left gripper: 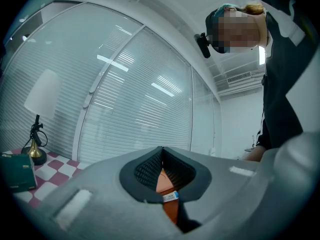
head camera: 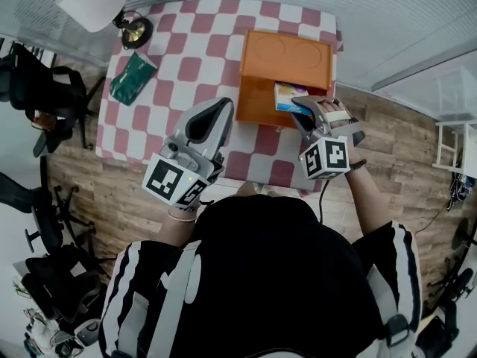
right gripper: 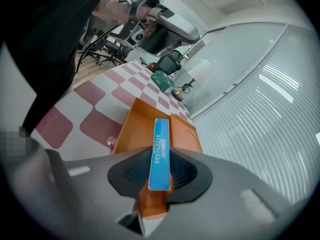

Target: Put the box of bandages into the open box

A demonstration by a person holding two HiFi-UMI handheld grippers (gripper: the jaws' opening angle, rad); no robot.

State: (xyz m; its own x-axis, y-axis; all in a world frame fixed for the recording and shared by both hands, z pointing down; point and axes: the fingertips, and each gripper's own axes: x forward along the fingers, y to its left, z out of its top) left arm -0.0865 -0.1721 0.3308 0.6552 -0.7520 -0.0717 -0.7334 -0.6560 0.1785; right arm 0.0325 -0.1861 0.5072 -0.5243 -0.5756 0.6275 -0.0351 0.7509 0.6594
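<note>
Red-and-white checkered table (head camera: 186, 88), orange open box (head camera: 287, 54) on it, brass-footed lamp (head camera: 136, 31), green item (head camera: 132, 77), perhaps a pouch

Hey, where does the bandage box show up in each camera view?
Head view: bandage box right of centre, held by the right gripper over the orange box.
Left gripper view: perhaps the blue-white sliver low centre; cannot tell.
Right gripper view: bandage box centre, edge-on between the jaws.
Shared landmark: the orange box.

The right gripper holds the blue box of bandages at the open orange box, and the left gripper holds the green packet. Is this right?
Not quite: the left gripper holds nothing; the left gripper view shows its jaws together. The green packet lies on the table near the lamp. The right gripper does hold the box of bandages.
</note>
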